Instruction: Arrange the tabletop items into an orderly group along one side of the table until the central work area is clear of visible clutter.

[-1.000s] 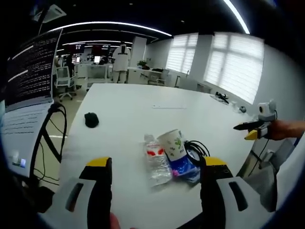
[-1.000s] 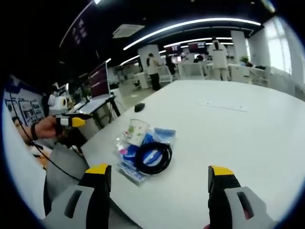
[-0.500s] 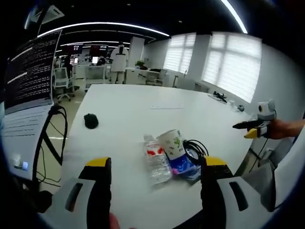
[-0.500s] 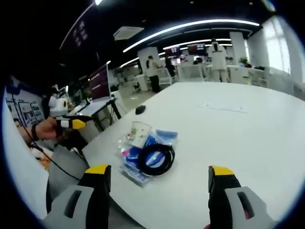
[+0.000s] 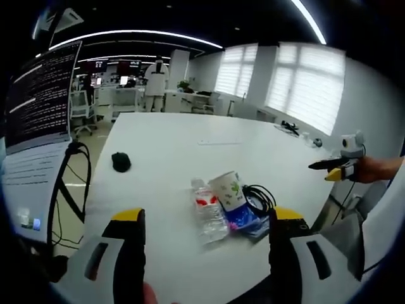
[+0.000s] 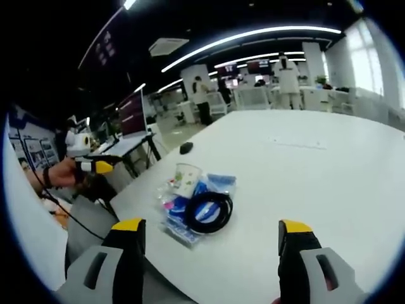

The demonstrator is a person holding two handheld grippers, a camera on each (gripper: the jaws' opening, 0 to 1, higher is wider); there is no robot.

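Both grippers are held above the near edge of the white table (image 5: 190, 136), the left gripper (image 5: 205, 253) and right gripper (image 6: 209, 259) each with jaws spread wide apart and nothing between them. A cluster of items is seen near that edge: a plastic bottle (image 5: 207, 217) lying on its side, touching a tipped paper cup (image 5: 228, 190), with blue packets (image 5: 243, 221) and a coiled black cable (image 6: 207, 211) alongside. 1 black mouse (image 5: 121, 161) is noted well apart, near the table's side edge.
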